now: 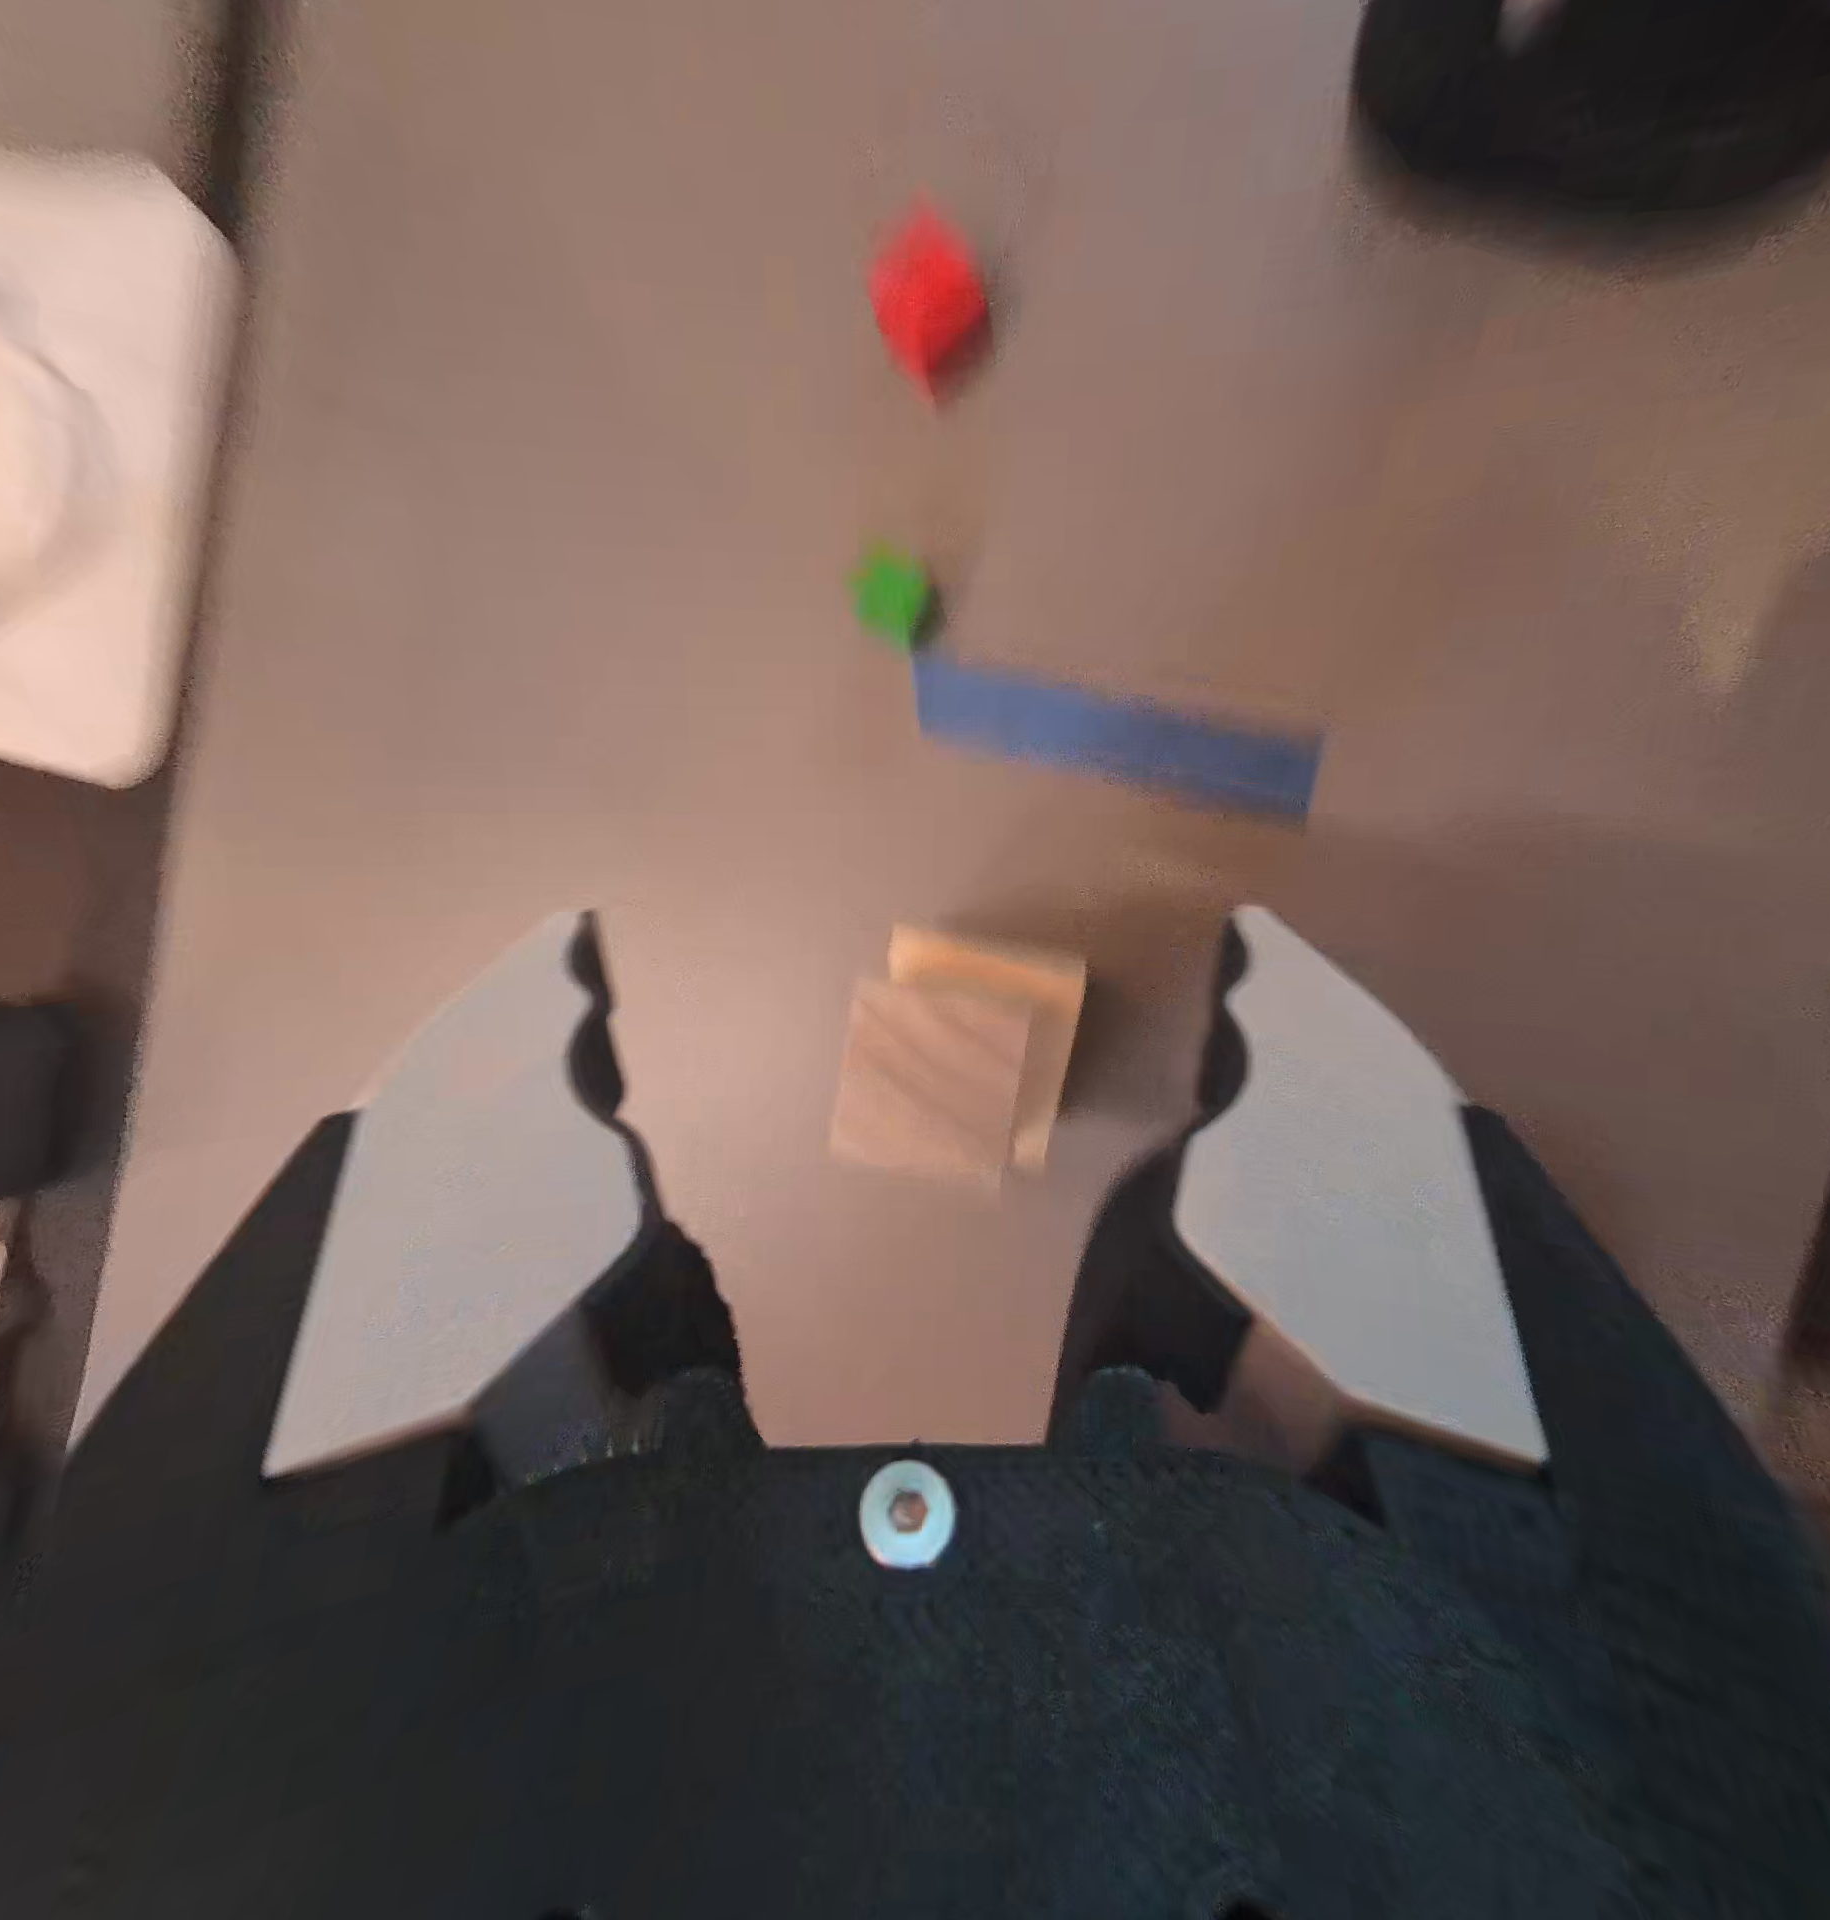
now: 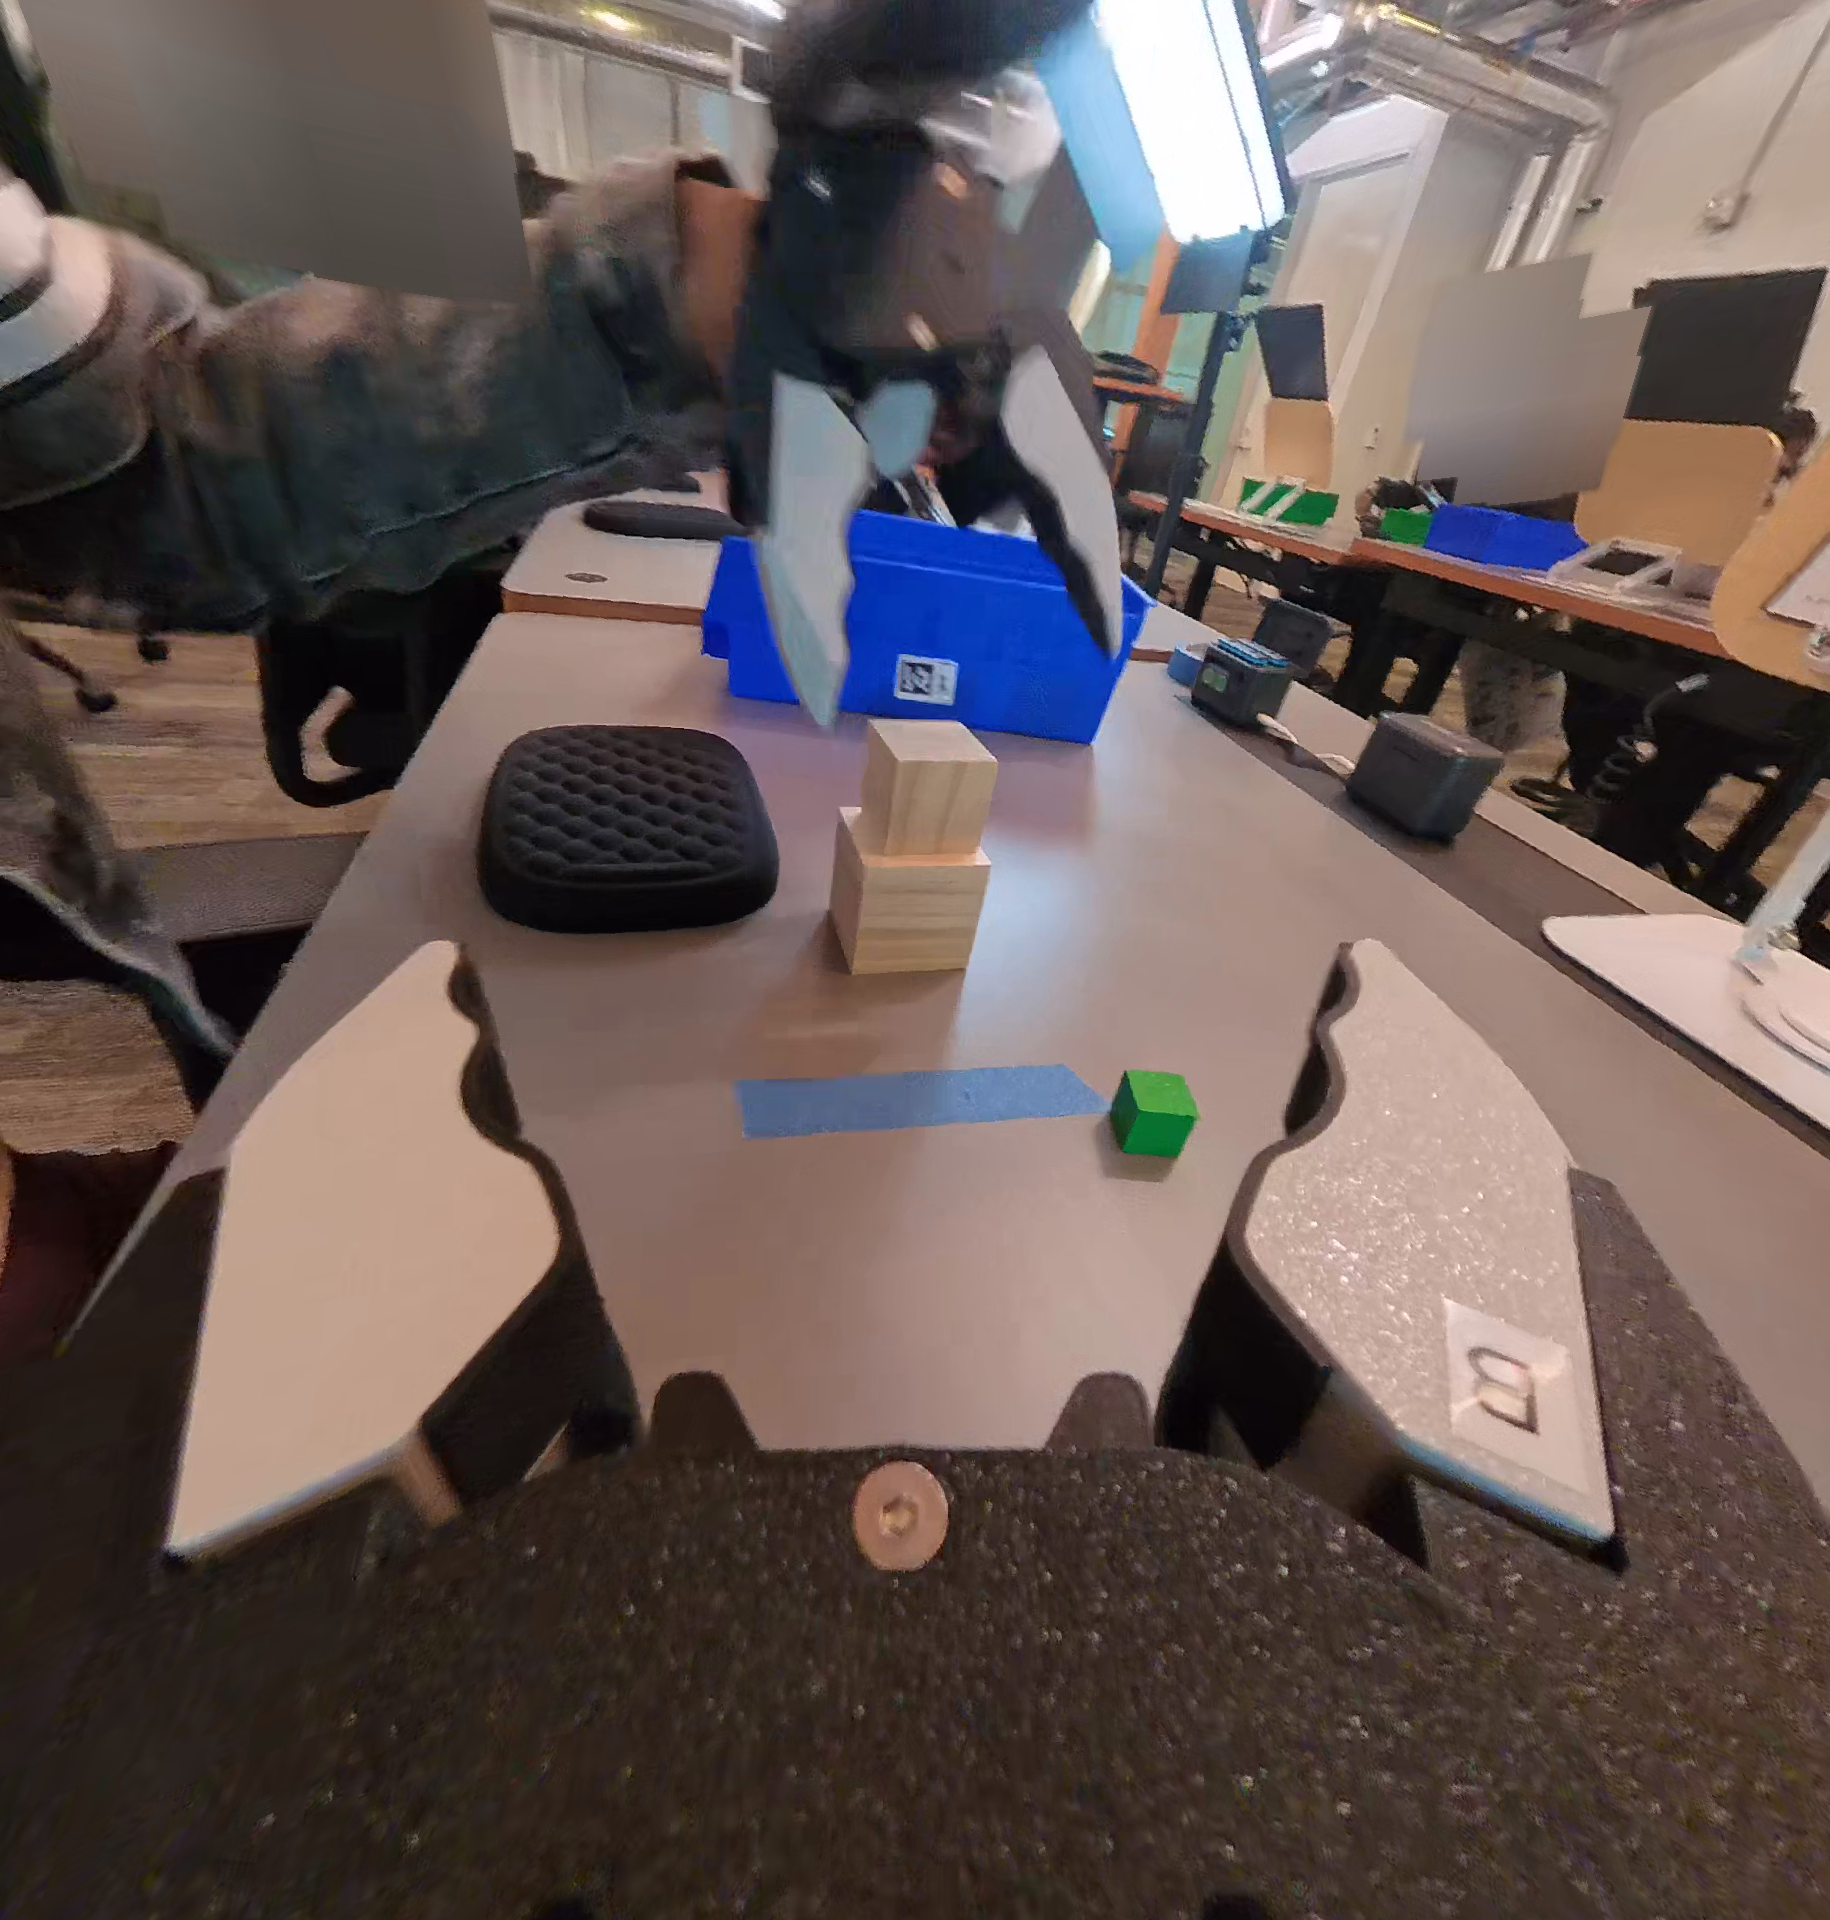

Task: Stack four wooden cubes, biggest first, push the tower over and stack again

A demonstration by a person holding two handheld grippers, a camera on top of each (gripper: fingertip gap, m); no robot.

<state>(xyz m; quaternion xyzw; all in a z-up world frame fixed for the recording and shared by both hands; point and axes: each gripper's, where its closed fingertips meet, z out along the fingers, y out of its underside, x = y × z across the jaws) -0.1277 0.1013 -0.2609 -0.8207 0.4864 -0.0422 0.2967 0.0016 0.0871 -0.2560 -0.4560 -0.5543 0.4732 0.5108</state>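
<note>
Two plain wooden cubes stand stacked on the grey table: the smaller cube (image 2: 930, 784) sits on the bigger cube (image 2: 909, 909). In the blurred left wrist view the stack (image 1: 937, 1070) lies below, between my open fingers. My left gripper (image 1: 911, 935) is open and empty; in the right wrist view it (image 2: 968, 675) hovers just above the stack, touching nothing. A small green cube (image 2: 1153, 1112) lies at the end of a blue tape strip (image 2: 916, 1099); both show in the left wrist view, the cube (image 1: 890, 594) and the tape (image 1: 1113, 740). A red cube (image 1: 926, 291) lies farther off. My right gripper (image 2: 900, 987) is open and empty, low over the table.
A black padded cushion (image 2: 625, 826) lies left of the stack. A blue bin (image 2: 921, 623) stands behind it. Dark boxes (image 2: 1420, 774) and a white lamp base (image 2: 1721, 997) sit at the right. A person's sleeve (image 2: 267, 416) reaches in from the left. To the smaller cube (image 2: 930, 784): left tips about 4 cm, right tips about 15 cm. My left gripper's tips are some 12 cm from the tape (image 1: 1113, 740).
</note>
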